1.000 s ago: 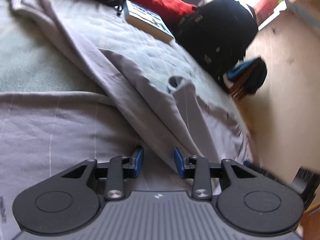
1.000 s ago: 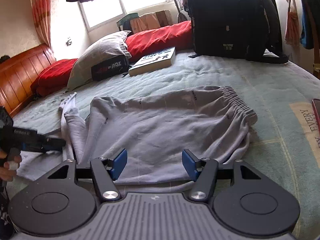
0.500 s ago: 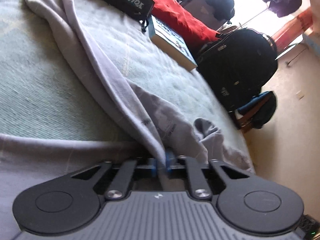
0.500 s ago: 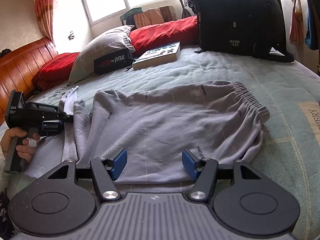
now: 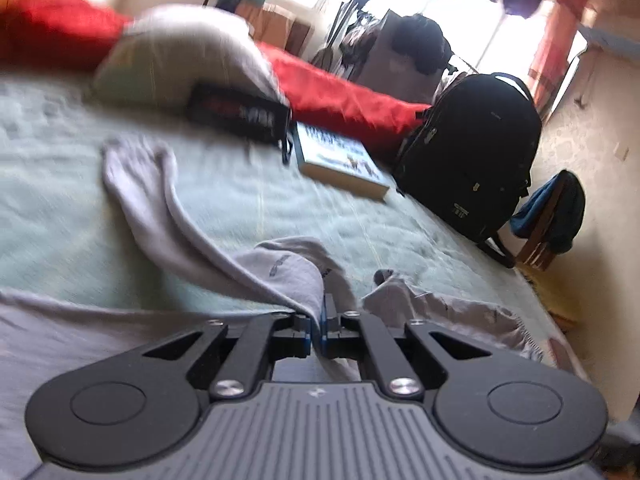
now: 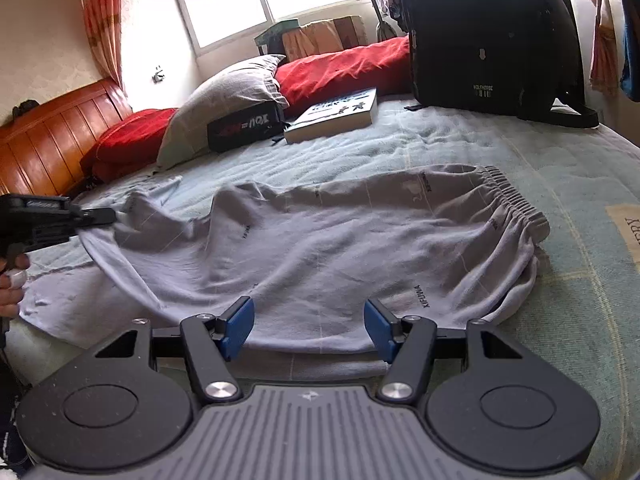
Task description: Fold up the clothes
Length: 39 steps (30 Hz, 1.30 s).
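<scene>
Right gripper hovers with jaws spread wide and empty over the near hem of the grey trousers, which lie spread on the green bedspread. Left gripper is clamped tight on a trouser fold. Beyond: book, black backpack.

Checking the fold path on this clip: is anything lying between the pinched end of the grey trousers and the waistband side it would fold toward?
Nothing visible. The left gripper is shut on the grey trousers; the book and backpack sit farther back on the bed.
</scene>
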{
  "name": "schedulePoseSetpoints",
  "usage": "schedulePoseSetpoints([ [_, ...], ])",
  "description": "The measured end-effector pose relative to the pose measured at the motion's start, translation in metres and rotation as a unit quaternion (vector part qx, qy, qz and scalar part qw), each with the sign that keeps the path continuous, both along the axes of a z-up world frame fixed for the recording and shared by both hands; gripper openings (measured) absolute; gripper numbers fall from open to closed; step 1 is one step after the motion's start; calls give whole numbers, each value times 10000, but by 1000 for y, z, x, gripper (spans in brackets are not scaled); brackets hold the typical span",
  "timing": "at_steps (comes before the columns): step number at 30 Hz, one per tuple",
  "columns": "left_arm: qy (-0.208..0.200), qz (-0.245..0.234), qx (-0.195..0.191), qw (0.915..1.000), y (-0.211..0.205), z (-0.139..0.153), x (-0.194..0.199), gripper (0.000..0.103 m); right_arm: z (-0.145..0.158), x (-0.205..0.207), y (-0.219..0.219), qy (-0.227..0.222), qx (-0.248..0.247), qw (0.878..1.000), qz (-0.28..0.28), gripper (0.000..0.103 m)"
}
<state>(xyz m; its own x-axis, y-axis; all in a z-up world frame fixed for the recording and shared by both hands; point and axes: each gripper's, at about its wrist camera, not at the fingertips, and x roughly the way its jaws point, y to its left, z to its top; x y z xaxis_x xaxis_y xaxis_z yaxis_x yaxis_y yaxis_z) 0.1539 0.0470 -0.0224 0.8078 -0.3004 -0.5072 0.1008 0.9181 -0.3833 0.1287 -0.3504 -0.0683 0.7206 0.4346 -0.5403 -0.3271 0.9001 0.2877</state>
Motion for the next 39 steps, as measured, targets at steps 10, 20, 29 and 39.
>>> schedulePoseSetpoints([
  [10, 43, 25, 655, 9978, -14, -19, -53, 4, -2, -11, -18, 170, 416, 9990, -17, 65],
  [20, 425, 195, -7, 9989, 10, -45, -50, 6, -12, 10, -82, 542, 1640, 9826, -679, 49],
  [29, 594, 202, -158, 9979, 14, -58, -47, 6, -39, 19, -114, 905, 2310, 9580, -1436, 37],
  [39, 627, 171, -429, 9970, 21, -64, -46, 7, -48, 39, -116, 698, 2310, 9561, -1663, 32],
])
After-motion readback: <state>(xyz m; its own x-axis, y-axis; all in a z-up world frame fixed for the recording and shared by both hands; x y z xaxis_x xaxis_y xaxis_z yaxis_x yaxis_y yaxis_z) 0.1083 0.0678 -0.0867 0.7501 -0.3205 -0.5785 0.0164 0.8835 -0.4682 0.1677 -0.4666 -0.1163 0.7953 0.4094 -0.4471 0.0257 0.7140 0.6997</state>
